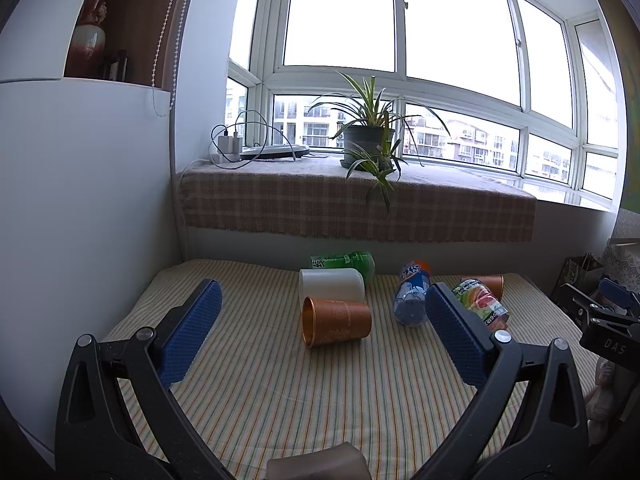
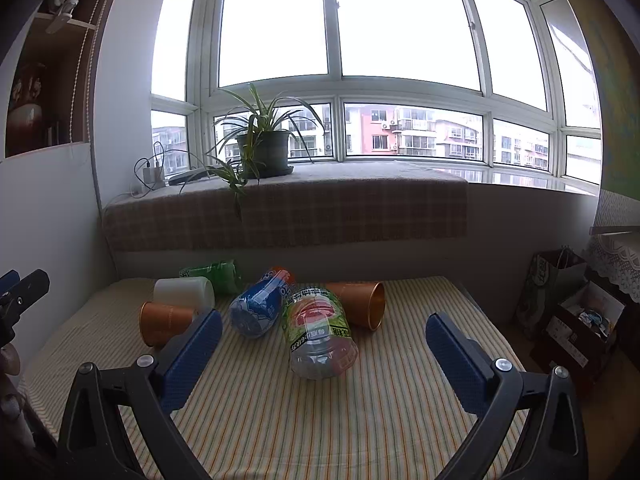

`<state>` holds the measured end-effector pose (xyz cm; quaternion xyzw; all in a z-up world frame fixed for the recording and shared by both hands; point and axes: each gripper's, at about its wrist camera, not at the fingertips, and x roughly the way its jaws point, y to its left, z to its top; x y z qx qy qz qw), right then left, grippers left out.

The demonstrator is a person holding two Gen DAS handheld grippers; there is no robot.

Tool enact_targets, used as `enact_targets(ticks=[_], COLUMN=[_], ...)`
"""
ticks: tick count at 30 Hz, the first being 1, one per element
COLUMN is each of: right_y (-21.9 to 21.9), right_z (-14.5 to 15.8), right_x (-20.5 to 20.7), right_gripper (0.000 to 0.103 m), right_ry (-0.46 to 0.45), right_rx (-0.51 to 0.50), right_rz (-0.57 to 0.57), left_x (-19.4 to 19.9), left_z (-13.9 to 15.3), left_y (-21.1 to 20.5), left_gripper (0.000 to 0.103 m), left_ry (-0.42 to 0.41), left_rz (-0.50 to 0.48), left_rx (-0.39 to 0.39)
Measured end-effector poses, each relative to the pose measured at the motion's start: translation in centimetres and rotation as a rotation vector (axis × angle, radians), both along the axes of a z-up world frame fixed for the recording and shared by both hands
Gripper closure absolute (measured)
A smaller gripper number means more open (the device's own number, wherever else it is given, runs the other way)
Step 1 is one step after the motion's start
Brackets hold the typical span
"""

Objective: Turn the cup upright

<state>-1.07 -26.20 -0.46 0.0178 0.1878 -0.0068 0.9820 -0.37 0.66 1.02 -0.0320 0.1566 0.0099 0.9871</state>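
Three cups lie on their sides on the striped table (image 1: 280,400). An orange cup (image 1: 336,321) lies with its mouth to the left, straight ahead between my left gripper's (image 1: 322,312) open fingers and a short way beyond them; it also shows in the right wrist view (image 2: 164,322). A white cup (image 1: 331,285) (image 2: 184,291) lies just behind it. A second orange cup (image 2: 360,304) lies mouth to the right, barely showing in the left view (image 1: 490,284). My right gripper (image 2: 324,334) is open and empty, hovering above the table before the bottles.
Three plastic bottles lie among the cups: green (image 1: 346,262), blue-labelled (image 2: 262,304) and pink-green-labelled (image 2: 320,330). A covered windowsill with a potted plant (image 1: 368,140) rises behind. A white wall is on the left, bags and boxes (image 2: 576,320) on the right.
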Motion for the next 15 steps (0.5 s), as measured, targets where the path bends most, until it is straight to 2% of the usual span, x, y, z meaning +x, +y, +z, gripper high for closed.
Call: enact_targets(ticks=[15], right_y=[0.04], right_z=[0.04], right_x=[0.09], right_gripper=[0.000], right_ry=[-0.002], right_rx=[0.002], right_rz=[0.003], left_x=[-0.05], left_z=[0.07], left_y=[0.12], left_gripper=[0.000], left_ry=[-0.002], left_rz=[-0.001], left_rx=[-0.001])
